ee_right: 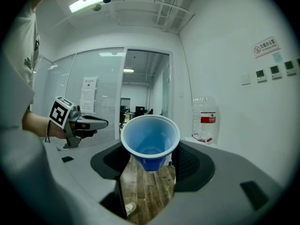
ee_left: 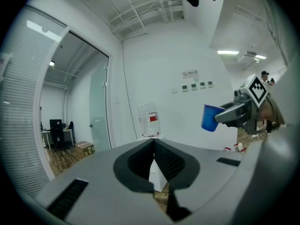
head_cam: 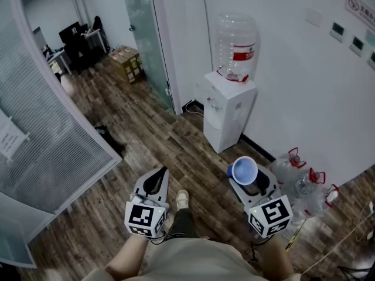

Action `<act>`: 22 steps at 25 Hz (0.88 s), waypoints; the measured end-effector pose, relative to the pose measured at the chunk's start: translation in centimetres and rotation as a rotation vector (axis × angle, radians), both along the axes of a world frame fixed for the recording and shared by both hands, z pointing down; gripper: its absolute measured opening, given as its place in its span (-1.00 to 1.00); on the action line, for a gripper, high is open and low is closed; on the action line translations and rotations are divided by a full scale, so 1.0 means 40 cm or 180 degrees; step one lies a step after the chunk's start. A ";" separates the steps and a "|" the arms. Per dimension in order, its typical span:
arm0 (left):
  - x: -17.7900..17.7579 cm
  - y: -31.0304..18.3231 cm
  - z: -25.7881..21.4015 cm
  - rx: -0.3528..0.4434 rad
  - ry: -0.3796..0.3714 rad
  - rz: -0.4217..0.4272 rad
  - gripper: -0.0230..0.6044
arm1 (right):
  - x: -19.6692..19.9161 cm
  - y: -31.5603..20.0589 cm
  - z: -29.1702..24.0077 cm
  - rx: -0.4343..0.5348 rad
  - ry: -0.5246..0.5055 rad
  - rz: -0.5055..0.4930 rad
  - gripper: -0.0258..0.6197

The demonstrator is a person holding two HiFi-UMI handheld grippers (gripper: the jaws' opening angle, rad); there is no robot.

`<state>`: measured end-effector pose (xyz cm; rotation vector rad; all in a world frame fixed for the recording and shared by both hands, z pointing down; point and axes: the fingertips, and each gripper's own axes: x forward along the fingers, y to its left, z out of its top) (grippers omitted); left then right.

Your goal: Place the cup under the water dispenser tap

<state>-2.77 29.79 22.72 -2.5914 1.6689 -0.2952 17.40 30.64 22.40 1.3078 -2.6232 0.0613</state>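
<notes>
A person stands on the wood-plank floor point(head_cam: 146, 139) with a gripper in each hand, both pointed roughly level toward the water dispenser point(head_cam: 229, 110). The dispenser stands ahead of them against the white wall. The right gripper point(head_cam: 251, 180) pinches a blue cup point(head_cam: 244, 170) by its lower part, one jaw on either side. The cup is tipped so that its mouth faces up and back toward the person, and it looks empty inside. It hangs in the air over the floor, well apart from the dispenser and nowhere near the front of that white cabinet. The left gripper point(head_cam: 159, 175) is out in front at the person's other side, its jaws pressed together at the tips with nothing between them. A big clear bottle point(head_cam: 236, 44) with a red label sits upside down on top of the dispenser. A few more clear bottles point(head_cam: 302, 183) with red caps are bunched on the floor by the wall, just beside the right gripper. To the left runs a glass partition point(head_cam: 53, 133), and past the doorway there are cardboard boxes point(head_cam: 128, 63) on the floor.
</notes>
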 end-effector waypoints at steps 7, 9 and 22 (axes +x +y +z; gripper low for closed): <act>-0.026 -0.130 0.054 -0.0024 0.0025 0.0015 -0.91 | -0.038 -0.124 0.051 -0.0042 0.0033 0.0007 -0.06; -0.040 -0.176 0.066 -0.0055 0.0028 0.0028 -0.91 | -0.059 -0.168 0.061 -0.0074 0.0058 -0.0003 -0.06; -0.148 -0.616 0.081 -0.0130 -0.0059 0.0323 -0.91 | -0.183 -0.596 0.103 -0.0320 0.0123 0.0214 -0.05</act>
